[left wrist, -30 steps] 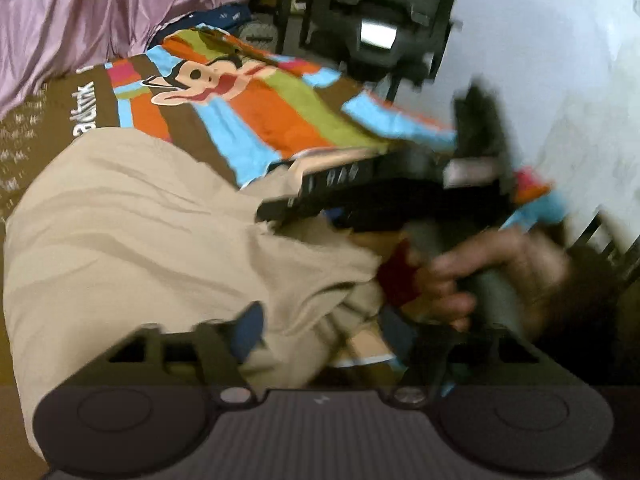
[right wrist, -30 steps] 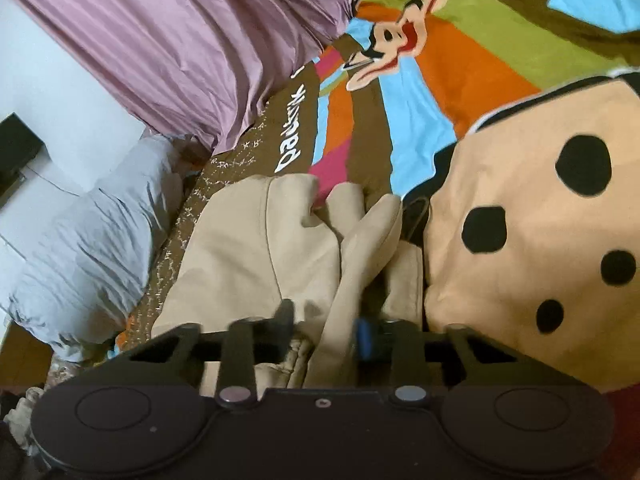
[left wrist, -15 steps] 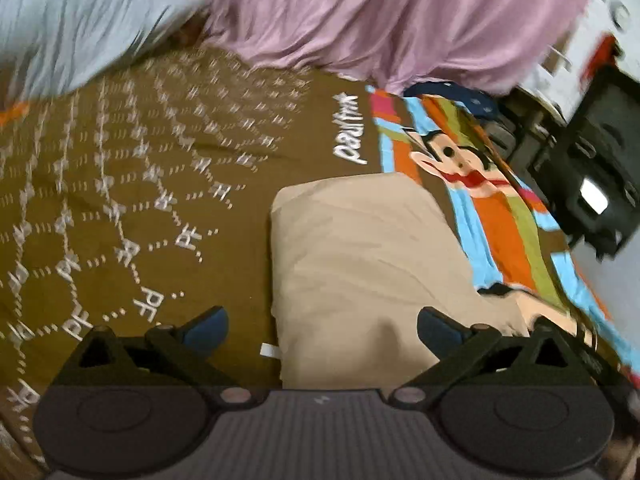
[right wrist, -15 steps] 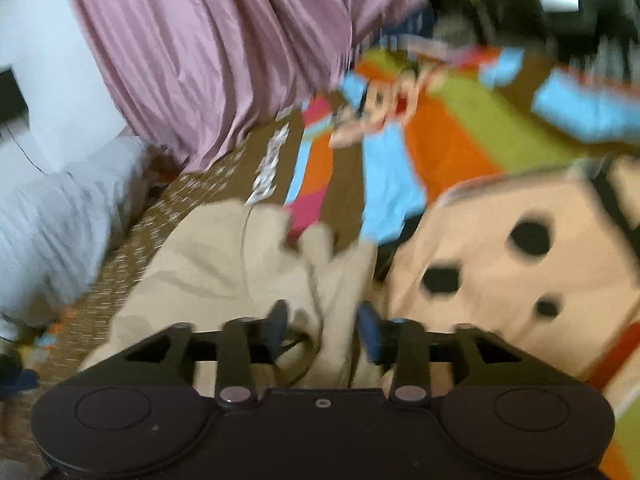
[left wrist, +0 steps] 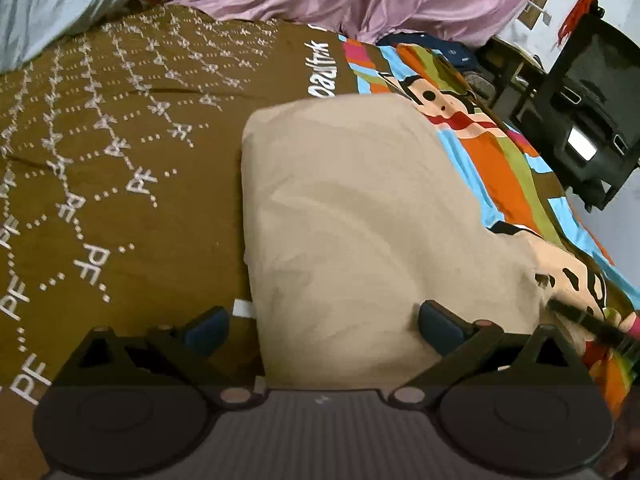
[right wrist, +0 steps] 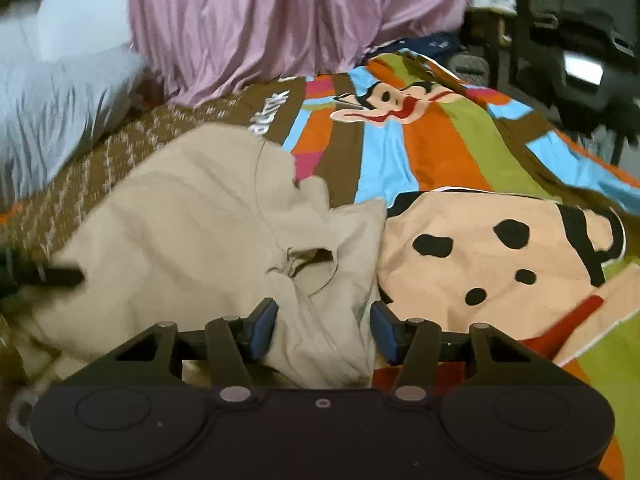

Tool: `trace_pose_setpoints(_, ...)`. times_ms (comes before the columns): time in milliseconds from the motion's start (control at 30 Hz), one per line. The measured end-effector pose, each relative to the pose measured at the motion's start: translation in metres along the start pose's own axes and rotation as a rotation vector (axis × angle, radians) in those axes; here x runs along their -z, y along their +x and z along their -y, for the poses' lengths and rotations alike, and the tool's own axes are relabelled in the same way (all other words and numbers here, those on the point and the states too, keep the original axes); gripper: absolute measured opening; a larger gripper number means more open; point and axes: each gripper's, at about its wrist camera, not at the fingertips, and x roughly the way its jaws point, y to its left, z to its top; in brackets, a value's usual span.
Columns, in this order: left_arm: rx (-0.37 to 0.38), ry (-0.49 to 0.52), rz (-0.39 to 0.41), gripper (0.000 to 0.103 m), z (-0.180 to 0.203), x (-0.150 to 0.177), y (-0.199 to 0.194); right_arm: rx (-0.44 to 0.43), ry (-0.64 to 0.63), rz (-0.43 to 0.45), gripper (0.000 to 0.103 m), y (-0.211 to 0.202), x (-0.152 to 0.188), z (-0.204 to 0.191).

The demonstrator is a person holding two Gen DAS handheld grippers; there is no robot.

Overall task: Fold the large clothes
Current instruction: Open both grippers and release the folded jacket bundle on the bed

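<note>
A beige garment [left wrist: 360, 216] lies folded on the patterned bedspread [left wrist: 120, 140]. In the left wrist view its near edge runs between the open fingers of my left gripper [left wrist: 324, 322], which holds nothing. In the right wrist view the same garment [right wrist: 192, 224] shows its bunched, wrinkled end with a neck opening. My right gripper [right wrist: 324, 328] is open with that bunched cloth lying between its fingers, not pinched. The tip of the right gripper [left wrist: 588, 324] shows at the right edge of the left wrist view.
A purple curtain [right wrist: 280, 20] hangs behind the bed. A grey pillow [right wrist: 52, 112] lies at the left. The bedspread has a cartoon monkey print [right wrist: 384, 100] and a spotted peach figure [right wrist: 492, 256]. Dark furniture with a lit screen [left wrist: 580, 112] stands at the right.
My left gripper let go of the beige cloth, opened wide and swung over the garment's left edge. My right gripper opened and released the bunched cloth it held a second ago.
</note>
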Motion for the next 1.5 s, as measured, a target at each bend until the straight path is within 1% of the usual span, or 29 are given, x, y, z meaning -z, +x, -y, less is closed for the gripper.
trace_pose_setpoints(67, 0.035, -0.027, -0.011, 0.102, -0.008, 0.002, 0.004, -0.041, 0.016, 0.046, 0.055, -0.006, -0.017, -0.001)
trace_pose_setpoints(100, 0.054, -0.04, -0.018, 0.103, -0.013, 0.003, 0.007, -0.062, -0.009, 0.068, 0.062, -0.007, -0.028, -0.005)
trace_pose_setpoints(133, 0.069, -0.049, -0.023, 0.103, -0.016, 0.003, 0.009, -0.08, -0.045, 0.082, 0.073, -0.005, -0.04, -0.01)
trace_pose_setpoints(167, 0.081, -0.055, -0.027, 0.103, -0.019, 0.003, 0.01, -0.108, -0.095, 0.078, 0.076, 0.0, -0.054, -0.017)
trace_pose_setpoints(200, 0.09, -0.059, -0.031, 0.103, -0.021, 0.003, 0.011, -0.14, -0.152, 0.064, 0.077, 0.009, -0.067, -0.026)
trace_pose_setpoints(267, 0.101, -0.069, -0.033, 0.103, -0.023, 0.004, 0.012, -0.175, -0.281, 0.044, 0.077, 0.036, -0.09, -0.048)
trace_pose_setpoints(300, 0.106, -0.076, -0.036, 0.103, -0.024, 0.004, 0.012, -0.175, -0.334, 0.034, 0.076, 0.052, -0.099, -0.059)
trace_pose_setpoints(333, 0.108, -0.08, -0.039, 0.103, -0.024, 0.003, 0.013, -0.182, -0.389, 0.019, 0.074, 0.072, -0.109, -0.071)
trace_pose_setpoints(367, 0.111, -0.08, -0.041, 0.103, -0.024, 0.003, 0.014, -0.202, -0.414, 0.008, 0.072, 0.087, -0.115, -0.08)
trace_pose_setpoints(433, 0.113, -0.076, -0.046, 0.103, -0.024, 0.002, 0.015, -0.256, -0.422, -0.024, 0.064, 0.116, -0.125, -0.102)
trace_pose_setpoints(500, 0.117, -0.073, -0.048, 0.102, -0.024, 0.002, 0.016, -0.263, -0.438, -0.042, 0.061, 0.138, -0.128, -0.121)
trace_pose_setpoints(600, 0.122, -0.068, -0.055, 0.103, -0.025, 0.001, 0.019, -0.231, -0.502, -0.119, 0.06, 0.162, -0.109, -0.138)
trace_pose_setpoints(667, 0.126, -0.062, -0.062, 0.103, -0.023, 0.001, 0.022, -0.228, -0.495, -0.137, 0.059, 0.172, -0.093, -0.132)
trace_pose_setpoints(700, 0.124, -0.06, -0.063, 0.103, -0.022, 0.001, 0.024, -0.229, -0.468, -0.135, 0.06, 0.174, -0.086, -0.128)
trace_pose_setpoints(767, 0.117, -0.047, -0.064, 0.103, -0.019, 0.001, 0.026, -0.243, -0.357, -0.15, 0.062, 0.185, -0.079, -0.113)
trace_pose_setpoints(800, 0.112, -0.039, -0.061, 0.103, -0.017, 0.001, 0.026, -0.247, -0.296, -0.156, 0.065, 0.191, -0.076, -0.105)
trace_pose_setpoints(867, 0.113, -0.043, -0.063, 0.103, -0.018, 0.002, 0.025, -0.259, -0.241, -0.165, 0.066, 0.195, -0.074, -0.097)
trace_pose_setpoints(967, 0.132, -0.081, -0.068, 0.102, -0.023, 0.001, 0.019, -0.25, -0.209, -0.171, 0.067, 0.19, -0.079, -0.095)
trace_pose_setpoints(1033, 0.184, -0.118, -0.06, 0.1, -0.032, 0.0, 0.01, -0.246, -0.157, -0.175, 0.066, 0.173, -0.082, -0.087)
trace_pose_setpoints(1067, 0.216, -0.14, -0.038, 0.1, -0.038, 0.0, 0.003, -0.256, -0.125, -0.164, 0.066, 0.16, -0.082, -0.081)
trace_pose_setpoints(1100, 0.244, -0.169, 0.005, 0.1, -0.046, -0.001, -0.005, -0.266, -0.106, -0.153, 0.066, 0.147, -0.08, -0.073)
trace_pose_setpoints(1167, 0.26, -0.204, 0.074, 0.1, -0.055, -0.003, -0.016, -0.272, -0.1, -0.142, 0.066, 0.122, -0.073, -0.061)
trace_pose_setpoints(1200, 0.257, -0.212, 0.093, 0.1, -0.058, -0.004, -0.02, -0.277, -0.111, -0.14, 0.066, 0.11, -0.067, -0.056)
trace_pose_setpoints(1233, 0.246, -0.212, 0.095, 0.1, -0.058, -0.005, -0.02, -0.28, -0.123, -0.14, 0.066, 0.099, -0.06, -0.053)
trace_pose_setpoints(1333, 0.189, -0.188, 0.053, 0.1, -0.052, -0.001, -0.012, -0.295, -0.162, -0.12, 0.066, 0.072, -0.033, -0.051)
trace_pose_setpoints(1400, 0.146, -0.159, 0.011, 0.101, -0.045, 0.006, -0.003, -0.26, -0.216, -0.086, 0.066, 0.061, -0.014, -0.057)
trace_pose_setpoints(1433, 0.133, -0.155, 0.019, 0.103, -0.044, 0.009, -0.002, -0.237, -0.22, -0.068, 0.066, 0.058, -0.006, -0.058)
trace_pose_setpoints(1500, 0.117, -0.147, 0.037, 0.103, -0.042, 0.013, 0.0, -0.219, -0.221, -0.067, 0.066, 0.059, -0.001, -0.059)
